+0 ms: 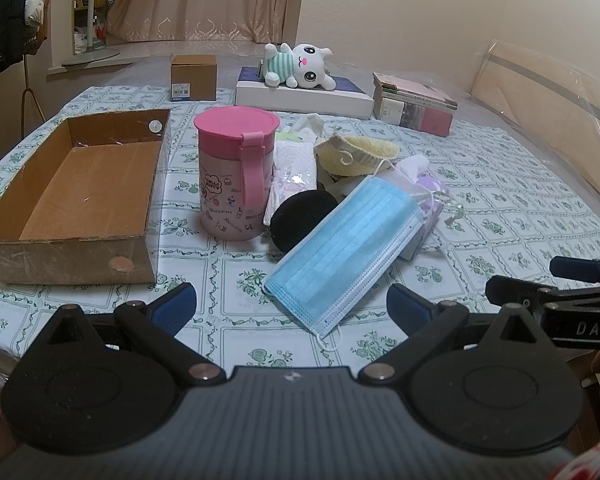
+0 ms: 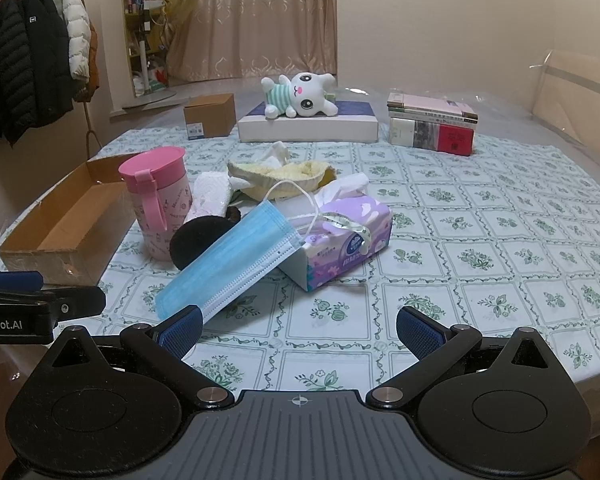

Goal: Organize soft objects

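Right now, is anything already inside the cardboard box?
No, the cardboard box shows only its bare brown floor, while the blue mask lies on the table.

table (image 2: pixel 480 240) | cardboard box (image 1: pixel 80 184) | pink cup (image 1: pixel 236 176) | tissue pack (image 2: pixel 340 240) | books (image 2: pixel 432 124)

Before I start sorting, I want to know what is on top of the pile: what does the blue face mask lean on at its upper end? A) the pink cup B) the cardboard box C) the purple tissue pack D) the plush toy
C: in the right wrist view the blue face mask slopes up from the tablecloth onto the purple tissue pack, apart from the pink cup.
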`<state>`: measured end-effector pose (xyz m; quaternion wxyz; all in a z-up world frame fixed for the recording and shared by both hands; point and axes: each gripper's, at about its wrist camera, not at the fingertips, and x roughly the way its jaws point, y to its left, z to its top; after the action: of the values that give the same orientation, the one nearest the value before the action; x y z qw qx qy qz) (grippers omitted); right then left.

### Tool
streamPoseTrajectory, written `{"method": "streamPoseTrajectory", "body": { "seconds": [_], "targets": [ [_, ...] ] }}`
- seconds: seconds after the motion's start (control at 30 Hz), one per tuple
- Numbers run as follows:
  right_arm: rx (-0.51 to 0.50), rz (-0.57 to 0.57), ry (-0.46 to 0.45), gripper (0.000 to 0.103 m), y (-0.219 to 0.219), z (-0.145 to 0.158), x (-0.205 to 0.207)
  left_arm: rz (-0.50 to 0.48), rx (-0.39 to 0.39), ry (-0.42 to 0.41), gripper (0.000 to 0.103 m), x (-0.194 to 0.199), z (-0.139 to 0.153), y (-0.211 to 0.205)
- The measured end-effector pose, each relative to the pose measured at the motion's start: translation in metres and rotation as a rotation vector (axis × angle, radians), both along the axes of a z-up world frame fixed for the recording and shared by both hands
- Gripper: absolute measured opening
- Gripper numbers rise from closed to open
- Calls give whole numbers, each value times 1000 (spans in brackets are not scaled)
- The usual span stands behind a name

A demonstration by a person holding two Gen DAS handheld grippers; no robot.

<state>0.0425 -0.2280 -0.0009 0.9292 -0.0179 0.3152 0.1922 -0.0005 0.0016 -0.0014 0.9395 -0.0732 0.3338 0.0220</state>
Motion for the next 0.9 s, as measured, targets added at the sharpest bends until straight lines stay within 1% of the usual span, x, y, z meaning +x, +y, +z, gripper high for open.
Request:
{"method": "streamPoseTrajectory", "body": {
  "seconds": [0.63, 0.8, 0.9],
  "targets": [
    [6, -6, 16, 103, 2, -4, 1, 3, 1, 1, 101, 2, -1, 2],
    [26, -15, 27, 103, 3, -6, 5, 8, 3, -2, 101, 5, -2, 10],
    [65, -20, 47, 103, 4, -8, 10, 17, 9, -4, 101, 9, -3, 18]
  ]
}}
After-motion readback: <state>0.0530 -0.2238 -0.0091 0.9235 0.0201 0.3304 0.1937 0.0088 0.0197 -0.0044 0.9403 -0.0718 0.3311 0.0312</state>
